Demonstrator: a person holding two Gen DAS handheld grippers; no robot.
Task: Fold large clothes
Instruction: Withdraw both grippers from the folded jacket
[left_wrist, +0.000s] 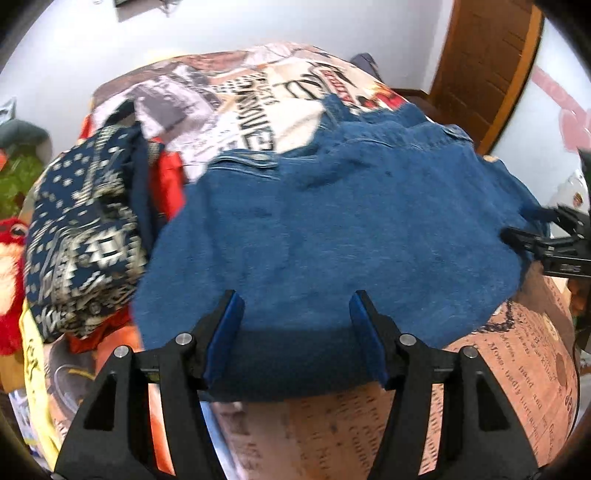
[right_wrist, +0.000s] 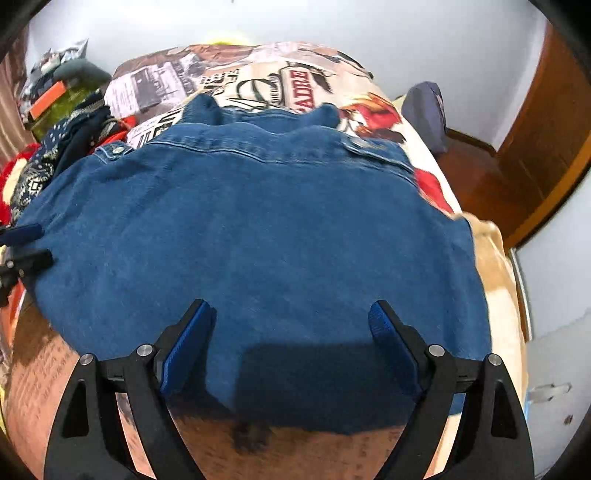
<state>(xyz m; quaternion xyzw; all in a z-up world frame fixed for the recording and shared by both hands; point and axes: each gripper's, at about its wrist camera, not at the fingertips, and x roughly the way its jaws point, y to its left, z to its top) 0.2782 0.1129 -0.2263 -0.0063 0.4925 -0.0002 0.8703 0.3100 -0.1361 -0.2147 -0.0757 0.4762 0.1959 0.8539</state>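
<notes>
Left gripper: jaws apart, nothing between the pads, hovering over the near hem of the denim jacket. Right gripper: same, jaws spread wide over the same near edge, empty.

Key relation: the jacket lies straight ahead of both, at 12 o'clock. Its near hem runs across under the jaws, 9 to 3 o'clock. Each gripper shows at the edge of the other's view, at the jacket's side edges, so the pair brackets the garment, left gripper on the left half, right gripper on the right. Neither is clearly nearer; can't tell whether the pads touch the cloth.

Jacket is on the bed, spread flat on the printed bedspread, plain panel up. Seam with button tabs sits at the far side, and two cloth lumps poke out past it at 12 o'clock. Long axis looks 9 to 3, though fisheye stretch makes that a judgement.

Patterned navy garment is heaped at 9 to 10 o'clock in the left view, touching the jacket's left edge. Door is at 1 o'clock, well apart.

My read: next fold goes hem away toward 12, both edges pinched together.
</notes>
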